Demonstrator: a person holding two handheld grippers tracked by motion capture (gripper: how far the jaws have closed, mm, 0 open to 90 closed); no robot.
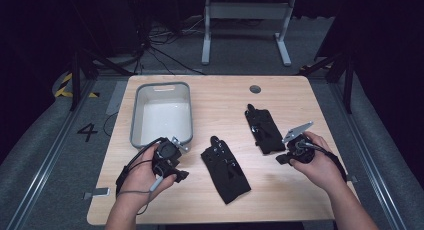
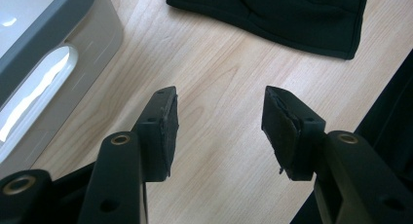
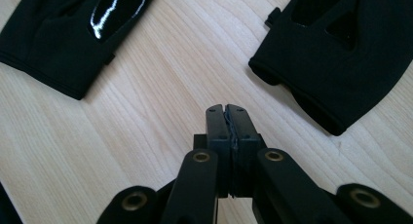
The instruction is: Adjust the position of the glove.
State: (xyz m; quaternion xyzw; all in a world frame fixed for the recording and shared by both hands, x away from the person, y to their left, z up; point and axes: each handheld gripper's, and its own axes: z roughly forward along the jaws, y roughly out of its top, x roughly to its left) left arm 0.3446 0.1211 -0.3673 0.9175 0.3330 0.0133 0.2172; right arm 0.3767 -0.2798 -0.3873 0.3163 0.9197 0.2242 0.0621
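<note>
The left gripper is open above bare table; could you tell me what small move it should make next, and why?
Probably ease the left gripper forward onto the nearer glove and close. Its jaws stand apart, holding nothing, and the glove's cuff lies just ahead.

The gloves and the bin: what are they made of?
Gloves: black fabric, seemingly; matt with hemmed cuffs, and a glossy patch that could be rubber or vinyl. Bin: probably plastic; smooth grey moulded rim, pale inside, cut-out handle.
</note>
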